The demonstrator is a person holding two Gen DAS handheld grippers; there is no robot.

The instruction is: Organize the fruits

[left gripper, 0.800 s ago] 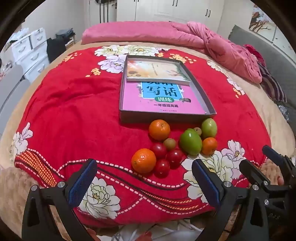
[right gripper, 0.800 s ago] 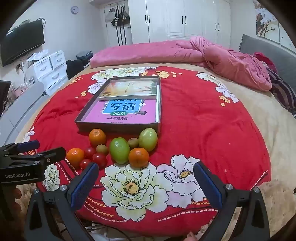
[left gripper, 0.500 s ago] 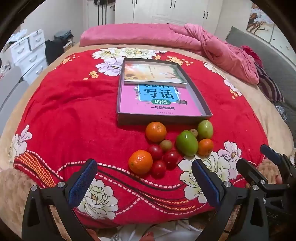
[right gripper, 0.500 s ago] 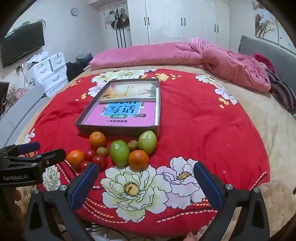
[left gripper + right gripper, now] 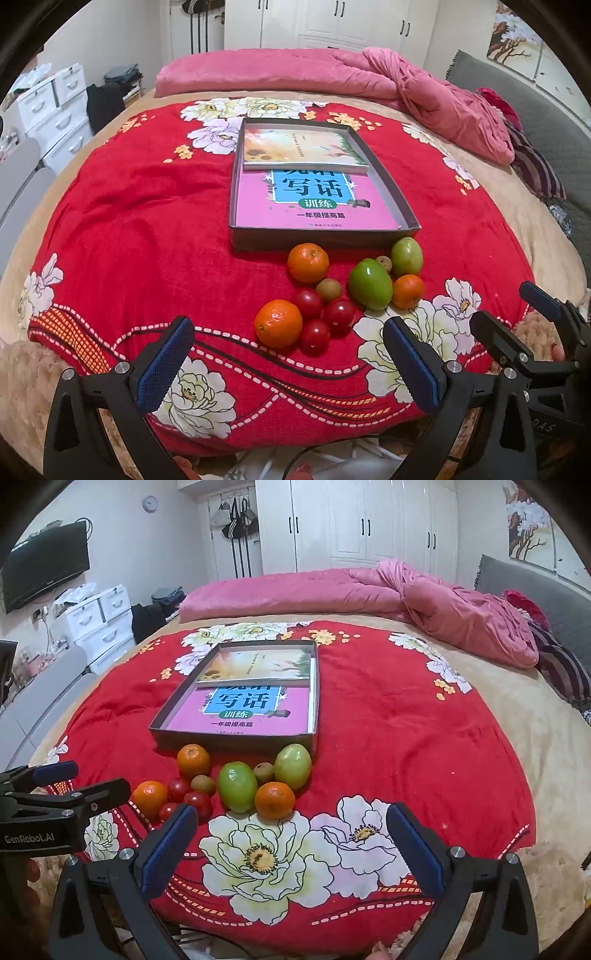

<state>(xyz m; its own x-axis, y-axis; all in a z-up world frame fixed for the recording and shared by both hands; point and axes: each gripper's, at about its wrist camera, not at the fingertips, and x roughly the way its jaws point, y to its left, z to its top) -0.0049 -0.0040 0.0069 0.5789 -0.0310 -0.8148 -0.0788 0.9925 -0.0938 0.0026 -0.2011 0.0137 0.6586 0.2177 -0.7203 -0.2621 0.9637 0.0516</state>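
Note:
A cluster of fruit lies on the red flowered blanket point(image 5: 140, 236) just in front of a shallow grey box point(image 5: 321, 240). It holds three oranges, the nearest point(image 5: 278, 324) point(image 5: 150, 797), two green fruits point(image 5: 370, 284) point(image 5: 237, 786), three small red tomatoes point(image 5: 314, 336) and two small brown fruits point(image 5: 328, 290). My left gripper point(image 5: 286, 360) is open, above the blanket's near edge, short of the nearest orange. My right gripper point(image 5: 291, 840) is open too, over the white flower print, short of the front orange point(image 5: 275, 799). Nothing sits between either pair of fingers.
The grey box point(image 5: 236, 734) holds a pink book point(image 5: 314, 199) and a pale book point(image 5: 306, 149) on top of it. A pink quilt point(image 5: 406, 594) is bunched at the far side of the bed. White drawers point(image 5: 99, 616) stand at left.
Both views have tilted up a little, so the fruit and box sit slightly lower in frame. Both grippers stay open; no fruit has moved.

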